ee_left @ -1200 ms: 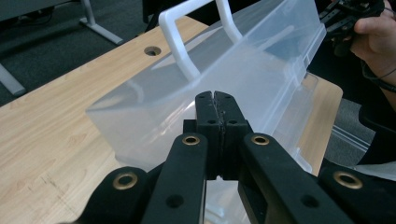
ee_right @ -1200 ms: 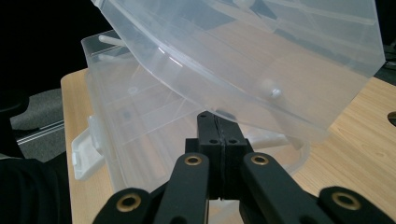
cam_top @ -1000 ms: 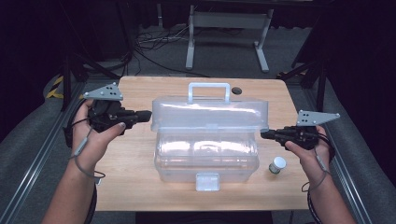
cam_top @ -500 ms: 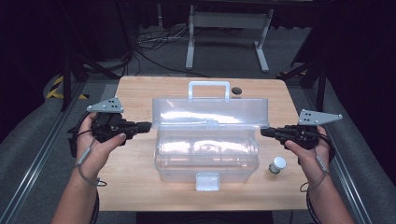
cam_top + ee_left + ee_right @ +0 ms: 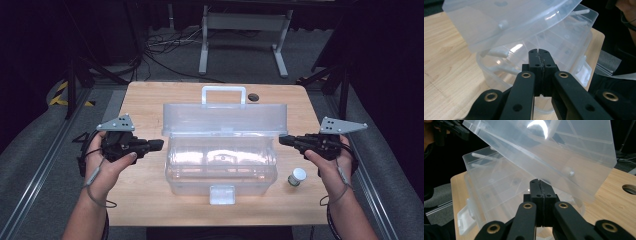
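Clear plastic box (image 5: 221,165) sitting mid-bench (image 5: 145,100), lid (image 5: 225,118) propped up.

Left tongs (image 5: 159,144) just left of the box, right tongs (image 5: 283,140) just right of it, both pressed together, pinching nothing. Small capped bottle (image 5: 297,177) by the box's front right corner. Stuff inside the box too blurry through the plastic to make out.

Clear box (image 5: 222,165), lid (image 5: 225,119) raised: blocks table (image 5: 145,105) centre. Bare wood both sides. Small jar (image 5: 297,176) obstructs near-right corner; dark disc (image 5: 253,97) behind lid.
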`<control>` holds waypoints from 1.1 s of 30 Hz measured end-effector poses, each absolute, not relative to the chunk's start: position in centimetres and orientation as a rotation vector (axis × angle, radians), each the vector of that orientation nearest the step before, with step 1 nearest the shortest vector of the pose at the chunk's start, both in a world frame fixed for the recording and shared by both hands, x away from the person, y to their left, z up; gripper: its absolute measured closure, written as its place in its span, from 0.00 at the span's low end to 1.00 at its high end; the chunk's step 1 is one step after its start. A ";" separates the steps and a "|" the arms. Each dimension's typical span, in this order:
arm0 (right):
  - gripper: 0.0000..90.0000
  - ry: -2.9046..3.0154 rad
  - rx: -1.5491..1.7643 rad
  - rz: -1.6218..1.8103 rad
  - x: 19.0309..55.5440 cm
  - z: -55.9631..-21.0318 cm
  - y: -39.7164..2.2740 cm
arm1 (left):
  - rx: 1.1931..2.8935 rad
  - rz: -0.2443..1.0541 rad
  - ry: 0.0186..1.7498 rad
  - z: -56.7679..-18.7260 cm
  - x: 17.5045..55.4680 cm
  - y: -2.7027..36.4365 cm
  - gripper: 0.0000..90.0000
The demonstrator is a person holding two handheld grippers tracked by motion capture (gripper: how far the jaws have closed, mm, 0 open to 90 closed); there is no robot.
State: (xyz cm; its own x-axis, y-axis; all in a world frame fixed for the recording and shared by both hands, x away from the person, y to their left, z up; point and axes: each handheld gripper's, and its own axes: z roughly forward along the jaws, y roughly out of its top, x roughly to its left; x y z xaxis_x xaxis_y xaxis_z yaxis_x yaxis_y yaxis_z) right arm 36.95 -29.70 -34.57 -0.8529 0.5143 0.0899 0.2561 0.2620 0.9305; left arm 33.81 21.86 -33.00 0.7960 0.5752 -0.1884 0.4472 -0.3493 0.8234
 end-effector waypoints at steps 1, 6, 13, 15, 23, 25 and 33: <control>1.00 2.301 0.718 1.618 36.9 -34.5 -29.7 | 1.991 0.160 0.765 -33.1 33.9 21.7 1.00; 1.00 2.299 0.716 1.614 36.9 -34.5 -29.7 | 1.975 0.175 0.749 -33.2 34.2 20.8 1.00; 1.00 2.294 0.710 1.608 36.8 -34.5 -29.7 | 1.957 0.218 0.775 -33.1 34.6 20.3 1.00; 1.00 2.294 0.711 1.607 36.9 -34.4 -29.7 | 1.952 0.227 0.778 -33.1 34.6 20.3 1.00; 1.00 2.278 0.730 1.599 37.2 -33.9 -29.4 | 1.960 0.253 0.792 -32.4 35.3 20.2 1.00; 1.00 2.272 0.733 1.600 37.3 -33.7 -29.4 | 1.959 0.263 0.794 -32.2 35.4 20.1 1.00; 1.00 2.254 0.736 1.602 38.0 -33.2 -29.2 | 1.940 0.267 0.811 -32.1 36.5 19.9 1.00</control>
State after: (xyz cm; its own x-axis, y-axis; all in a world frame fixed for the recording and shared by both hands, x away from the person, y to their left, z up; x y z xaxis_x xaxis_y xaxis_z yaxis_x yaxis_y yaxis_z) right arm 37.98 -29.24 -33.17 -0.8313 0.5522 0.0640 0.2421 0.2559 0.9359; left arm 36.54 19.95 -32.07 0.7533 0.6400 -0.1513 0.4253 -0.2987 0.8543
